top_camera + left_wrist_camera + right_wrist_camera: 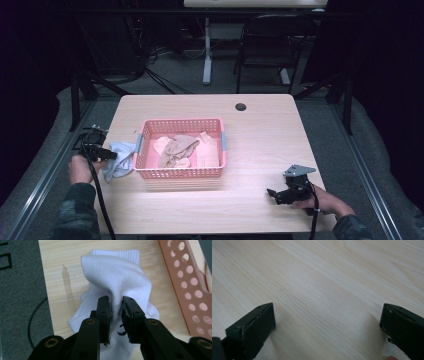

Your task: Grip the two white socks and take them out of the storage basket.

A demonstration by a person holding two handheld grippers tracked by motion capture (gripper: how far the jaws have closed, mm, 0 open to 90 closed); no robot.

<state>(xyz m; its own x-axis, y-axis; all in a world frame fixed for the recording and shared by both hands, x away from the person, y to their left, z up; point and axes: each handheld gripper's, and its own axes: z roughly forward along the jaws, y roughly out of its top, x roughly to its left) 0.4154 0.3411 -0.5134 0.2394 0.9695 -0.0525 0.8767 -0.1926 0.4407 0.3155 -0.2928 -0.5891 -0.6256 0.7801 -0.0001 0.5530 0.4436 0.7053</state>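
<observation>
A white sock [117, 277] lies bunched on the wooden table [260, 135] at its left edge, just left of a pink plastic basket [145, 131]. My left gripper [115, 301] is shut on a raised fold of that sock [120, 159], and the same gripper [106, 155] sits at the table's left side in the high view. The basket holds several beige socks [177, 149]. My right gripper [328, 315] stands wide open just above bare table wood, at the front right [274, 195] of the table, with nothing between its jaws.
The basket wall [190, 287] runs close along the right of the held sock. A round cable hole [241, 107] sits near the table's far edge. Grey floor [20, 290] and a black cable lie beyond the table's left edge. A chair [270, 40] stands behind the table.
</observation>
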